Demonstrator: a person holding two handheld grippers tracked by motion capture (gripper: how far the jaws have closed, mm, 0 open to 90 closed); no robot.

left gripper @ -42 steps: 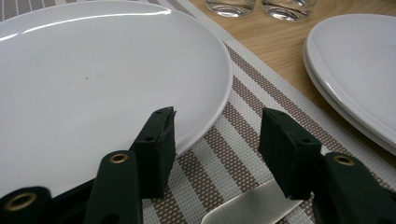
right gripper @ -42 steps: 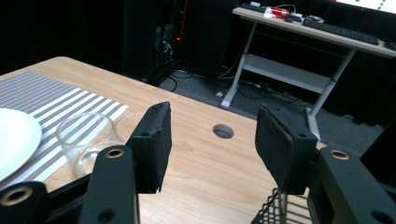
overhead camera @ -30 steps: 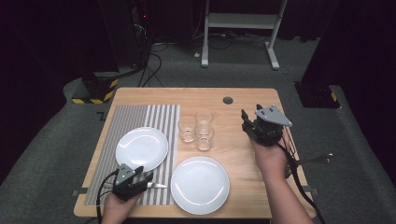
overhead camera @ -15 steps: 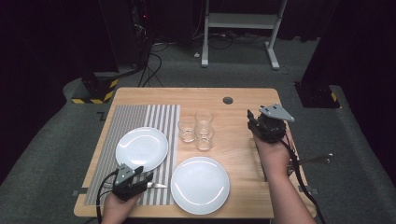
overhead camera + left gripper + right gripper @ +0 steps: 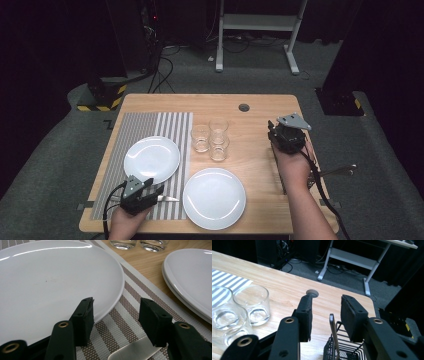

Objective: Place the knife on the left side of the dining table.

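Note:
My right gripper [image 5: 278, 134] hovers over the table's right edge. In the right gripper view a thin metal utensil handle [image 5: 333, 335] stands upright in a black wire basket [image 5: 344, 350], between the jaws of the right gripper [image 5: 326, 304]. The jaws have just been closing, but a gap remains on both sides of the handle. My left gripper [image 5: 152, 190] rests low on the striped placemat [image 5: 150, 125] at the front left. Its jaws [image 5: 116, 305] stand open beside a white plate [image 5: 50, 277], with a knife blade [image 5: 135, 350] lying on the mat between them.
A second white plate [image 5: 214, 197] lies at the front centre. Three clear glasses [image 5: 218, 127] stand together mid-table, left of the right gripper. A round grommet [image 5: 244, 107] sits near the far edge. Dark floor, cables and a desk frame lie beyond.
The right gripper has sunk a little over the table's right edge. The left hand and its gripper have kept still.

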